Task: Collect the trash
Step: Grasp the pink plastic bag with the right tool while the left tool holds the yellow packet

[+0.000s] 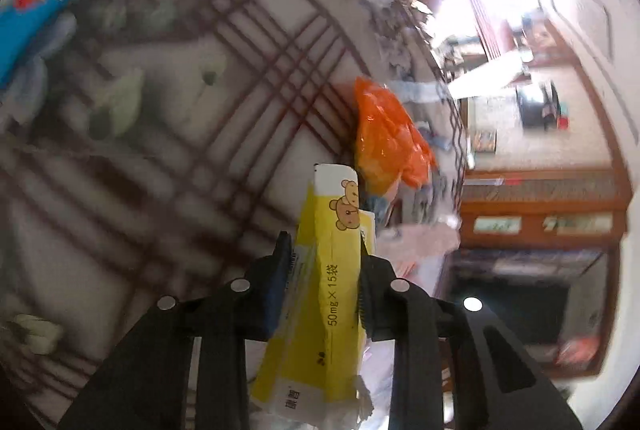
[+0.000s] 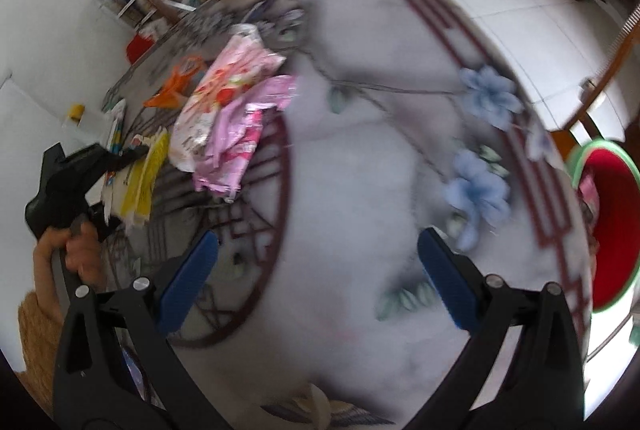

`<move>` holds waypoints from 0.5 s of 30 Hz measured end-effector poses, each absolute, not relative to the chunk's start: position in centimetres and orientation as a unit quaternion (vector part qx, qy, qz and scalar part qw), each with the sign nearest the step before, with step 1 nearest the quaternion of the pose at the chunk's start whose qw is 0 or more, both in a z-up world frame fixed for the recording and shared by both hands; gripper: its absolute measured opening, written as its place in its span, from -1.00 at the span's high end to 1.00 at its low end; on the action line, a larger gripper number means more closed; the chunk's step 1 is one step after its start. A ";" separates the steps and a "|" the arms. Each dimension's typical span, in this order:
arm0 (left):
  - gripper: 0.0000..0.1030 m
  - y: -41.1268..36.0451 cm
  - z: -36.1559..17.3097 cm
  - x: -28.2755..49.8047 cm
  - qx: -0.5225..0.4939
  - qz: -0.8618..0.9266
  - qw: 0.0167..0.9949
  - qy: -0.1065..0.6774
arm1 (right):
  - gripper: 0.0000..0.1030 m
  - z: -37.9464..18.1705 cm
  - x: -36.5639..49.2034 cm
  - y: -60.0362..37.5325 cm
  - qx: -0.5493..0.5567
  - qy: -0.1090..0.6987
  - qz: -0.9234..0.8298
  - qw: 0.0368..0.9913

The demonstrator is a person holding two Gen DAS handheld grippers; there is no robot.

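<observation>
left wrist: left gripper (image 1: 324, 258) clamped on flattened yellow carton (image 1: 320, 294), long axis along the fingers, crinkly orange wrapper (image 1: 384, 141) just beyond | right wrist: right gripper (image 2: 316, 278) wide open, empty, over glossy patterned table (image 2: 360, 169); pink bags (image 2: 232, 109) ahead-left, red bin (image 2: 612, 230) right, nearer this hand
</observation>
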State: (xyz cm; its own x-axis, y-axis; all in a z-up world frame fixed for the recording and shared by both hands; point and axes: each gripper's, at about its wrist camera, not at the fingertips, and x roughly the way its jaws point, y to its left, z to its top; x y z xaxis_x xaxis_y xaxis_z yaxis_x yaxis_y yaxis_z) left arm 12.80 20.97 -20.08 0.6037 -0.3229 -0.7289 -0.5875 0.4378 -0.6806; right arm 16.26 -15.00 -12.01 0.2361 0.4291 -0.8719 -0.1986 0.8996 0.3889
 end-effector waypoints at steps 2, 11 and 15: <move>0.47 19.8 -18.6 11.7 -0.444 0.087 0.765 0.459 | -0.91 -12.0 17.0 -13.5 0.091 0.585 0.218 0.776; 0.43 13.9 -17.1 8.4 -0.235 0.067 0.817 0.523 | -0.91 -13.4 22.7 -7.1 0.106 0.588 0.231 0.767; 0.29 13.0 -18.2 8.0 -0.232 0.065 0.808 0.538 | -0.91 -14.9 24.3 -5.5 0.105 0.606 0.214 0.759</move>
